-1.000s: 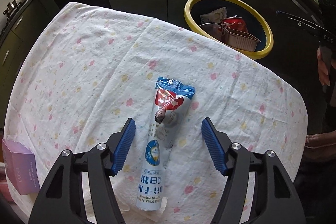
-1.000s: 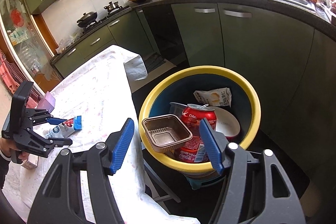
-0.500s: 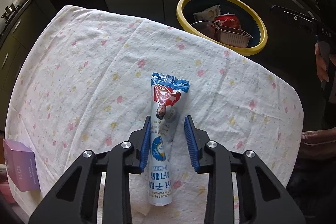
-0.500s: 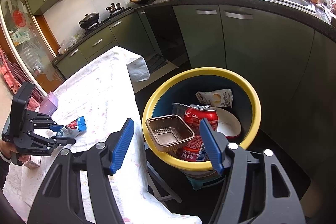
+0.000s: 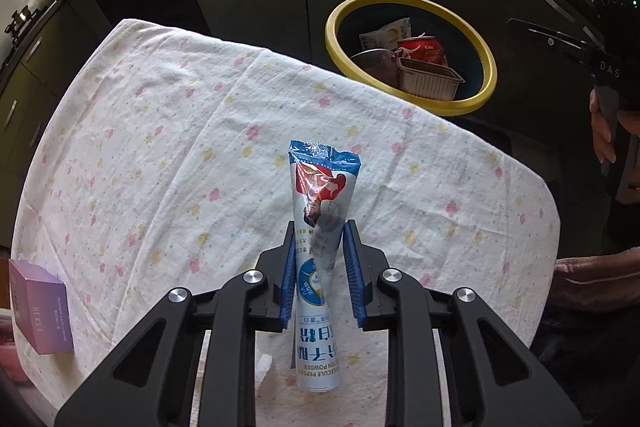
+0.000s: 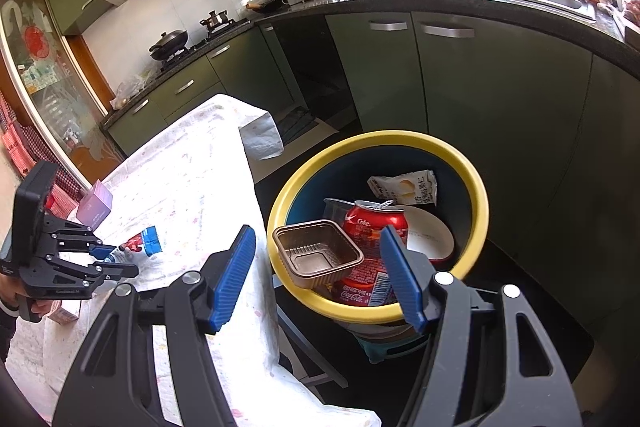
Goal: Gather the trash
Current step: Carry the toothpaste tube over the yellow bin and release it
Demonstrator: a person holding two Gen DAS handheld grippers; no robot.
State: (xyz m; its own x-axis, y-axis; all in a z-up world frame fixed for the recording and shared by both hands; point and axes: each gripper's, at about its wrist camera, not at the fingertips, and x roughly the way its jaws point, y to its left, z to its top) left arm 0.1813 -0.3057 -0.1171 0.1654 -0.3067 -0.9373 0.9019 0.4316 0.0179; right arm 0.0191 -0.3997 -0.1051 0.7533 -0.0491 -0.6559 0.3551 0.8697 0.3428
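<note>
Count of things on the table and in the bin

On the flowered tablecloth (image 5: 168, 163) lie two things: one blue-and-white powder sachet (image 5: 318, 227) near 6 o'clock in the left wrist view, and one purple box (image 5: 40, 311) at 8 o'clock. One yellow-rimmed bin (image 6: 478, 187) stands off the table's edge at 1 o'clock, holding five pieces that show: one brown foil tray (image 6: 318, 253), one red cola can (image 6: 370, 231), one snack wrapper (image 6: 404, 187), one white bowl (image 6: 430, 237) and one clear plastic cup (image 6: 336, 209). Two grippers are in view: one left gripper (image 5: 322, 271), one right gripper (image 6: 320, 277).
</note>
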